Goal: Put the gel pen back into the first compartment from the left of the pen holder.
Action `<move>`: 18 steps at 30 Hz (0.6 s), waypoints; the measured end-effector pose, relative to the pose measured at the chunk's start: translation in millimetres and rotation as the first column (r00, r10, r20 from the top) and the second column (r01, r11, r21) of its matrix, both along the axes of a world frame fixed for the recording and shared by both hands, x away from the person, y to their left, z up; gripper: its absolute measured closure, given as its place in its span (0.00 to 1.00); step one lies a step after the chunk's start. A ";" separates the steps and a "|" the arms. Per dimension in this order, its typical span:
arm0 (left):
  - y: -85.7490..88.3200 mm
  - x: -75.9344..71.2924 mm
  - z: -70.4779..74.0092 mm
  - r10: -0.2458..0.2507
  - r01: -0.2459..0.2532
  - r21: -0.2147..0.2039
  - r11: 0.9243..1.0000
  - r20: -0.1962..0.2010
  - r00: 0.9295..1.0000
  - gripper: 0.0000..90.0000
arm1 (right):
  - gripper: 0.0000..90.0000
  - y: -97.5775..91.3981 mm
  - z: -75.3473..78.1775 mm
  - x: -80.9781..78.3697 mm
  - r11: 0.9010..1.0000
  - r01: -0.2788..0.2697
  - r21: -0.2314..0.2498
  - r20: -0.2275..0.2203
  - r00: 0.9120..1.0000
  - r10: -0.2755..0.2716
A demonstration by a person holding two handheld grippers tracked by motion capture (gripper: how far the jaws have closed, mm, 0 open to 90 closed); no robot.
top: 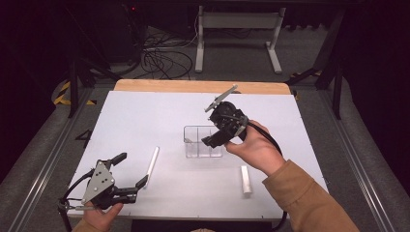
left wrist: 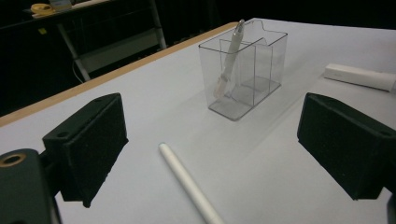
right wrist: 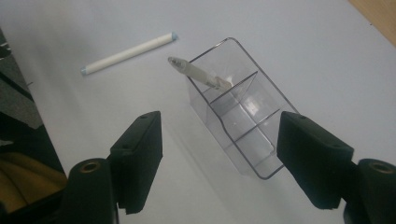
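one clear plastic organizer [top: 203, 142] with three compartments sits on one white table [top: 145, 116]. three white pen-like things in all: one pen [left wrist: 229, 58] leaning inside the organizer, one long stick [top: 152, 165] lying on the table, one short capped marker [top: 246, 180] lying apart. two black grippers, left gripper [top: 129, 170] and right gripper [top: 212, 140].

A white table [top: 145, 116] with a wooden far edge [top: 193, 86] stands on grey carpet [top: 43, 135]; beyond it a white metal frame [top: 239, 21], tangled black cables [top: 164, 60], darkness behind
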State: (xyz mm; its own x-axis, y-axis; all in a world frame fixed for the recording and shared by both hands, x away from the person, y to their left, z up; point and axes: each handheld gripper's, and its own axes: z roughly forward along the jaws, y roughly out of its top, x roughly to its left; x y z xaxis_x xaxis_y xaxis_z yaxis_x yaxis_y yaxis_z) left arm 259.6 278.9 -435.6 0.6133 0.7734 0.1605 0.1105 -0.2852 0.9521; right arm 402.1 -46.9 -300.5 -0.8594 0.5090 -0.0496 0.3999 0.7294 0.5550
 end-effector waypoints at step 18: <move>1.0 5.3 0.7 0.024 -0.024 -0.020 1.000 -0.032 0.999 0.07 | 0.06 -50.1 2.6 -27.4 0.965 -0.037 0.261 0.179 0.984 -0.011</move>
State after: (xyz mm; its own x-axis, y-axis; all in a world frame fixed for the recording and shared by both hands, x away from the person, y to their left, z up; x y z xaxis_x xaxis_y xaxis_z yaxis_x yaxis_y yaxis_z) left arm 264.8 279.8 -434.8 0.5989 0.7909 0.1256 0.1472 -0.2629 0.9535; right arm 374.7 -97.1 -297.9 -0.8554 0.5135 -0.0680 0.2691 0.5527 0.7888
